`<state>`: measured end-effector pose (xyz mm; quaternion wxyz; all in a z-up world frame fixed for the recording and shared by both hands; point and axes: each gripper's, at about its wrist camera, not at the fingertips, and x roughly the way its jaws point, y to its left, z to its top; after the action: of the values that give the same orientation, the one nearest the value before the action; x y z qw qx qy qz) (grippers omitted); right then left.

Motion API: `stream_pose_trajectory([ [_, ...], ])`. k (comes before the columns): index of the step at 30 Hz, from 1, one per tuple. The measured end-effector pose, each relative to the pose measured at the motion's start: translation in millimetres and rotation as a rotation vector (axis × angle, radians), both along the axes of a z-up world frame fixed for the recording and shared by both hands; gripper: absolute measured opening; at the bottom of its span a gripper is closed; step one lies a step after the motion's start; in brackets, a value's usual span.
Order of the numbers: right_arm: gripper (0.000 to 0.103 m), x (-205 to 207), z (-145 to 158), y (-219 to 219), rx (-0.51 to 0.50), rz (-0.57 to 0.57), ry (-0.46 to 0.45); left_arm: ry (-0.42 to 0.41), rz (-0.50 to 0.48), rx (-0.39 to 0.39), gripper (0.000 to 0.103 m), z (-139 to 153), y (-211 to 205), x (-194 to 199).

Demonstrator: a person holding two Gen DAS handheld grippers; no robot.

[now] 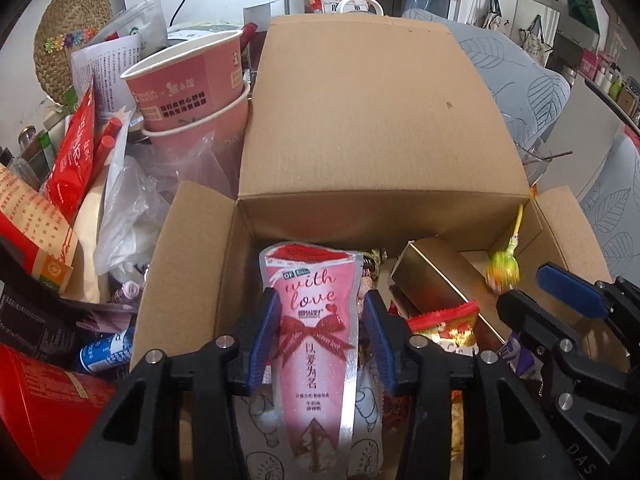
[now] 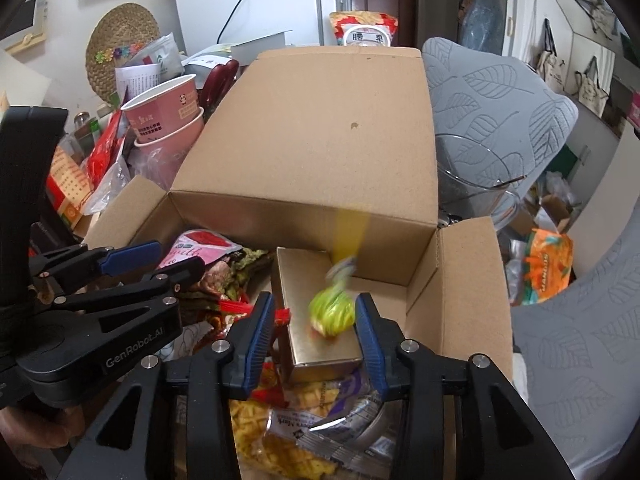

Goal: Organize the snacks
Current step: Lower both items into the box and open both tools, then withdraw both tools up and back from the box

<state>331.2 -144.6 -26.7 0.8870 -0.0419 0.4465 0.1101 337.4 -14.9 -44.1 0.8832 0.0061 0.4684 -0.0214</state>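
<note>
An open cardboard box (image 1: 192,256) (image 2: 460,264) holds several snacks. My left gripper (image 1: 320,334) is open over the box, its blue pads on either side of a pink "with love" pouch (image 1: 314,344) that lies on other packets; the pouch also shows in the right wrist view (image 2: 200,250). My right gripper (image 2: 314,334) is open above a gold box (image 2: 320,320) (image 1: 436,280). A green-wrapped lollipop with a yellow stick (image 2: 333,310) (image 1: 502,272) is blurred between the right gripper's pads, loose over the gold box.
The box lid (image 1: 380,112) stands up at the back. Stacked pink paper cups (image 1: 192,88), red packets (image 1: 74,156) and plastic bags crowd the left. A grey leaf-patterned cushion (image 2: 500,100) and a clear jug (image 2: 472,176) sit to the right. Yellow cracker packets (image 2: 280,432) lie under the right gripper.
</note>
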Motion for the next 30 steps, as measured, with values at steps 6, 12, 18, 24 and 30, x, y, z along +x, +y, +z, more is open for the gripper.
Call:
stream_pose_trajectory([
  [6, 0.042, -8, 8, -4, -0.022, -0.016, -0.012, -0.016, -0.017, 0.004, 0.062, 0, -12, -7],
  [12, 0.042, -17, 19, -10, -0.025, -0.027, -0.041, -0.031, 0.005, 0.014, 0.062, 10, -8, -13],
  [18, 0.042, -28, 33, -11, -0.009, -0.025, -0.074, -0.069, 0.017, 0.011, 0.062, 32, -6, -25],
  [24, 0.042, -43, 57, -9, 0.001, -0.019, -0.134, -0.123, 0.016, 0.022, 0.062, 60, -7, -42],
  [30, 0.042, -61, 85, -13, 0.017, -0.027, -0.194, -0.164, 0.015, 0.010, 0.062, 88, -6, -57],
])
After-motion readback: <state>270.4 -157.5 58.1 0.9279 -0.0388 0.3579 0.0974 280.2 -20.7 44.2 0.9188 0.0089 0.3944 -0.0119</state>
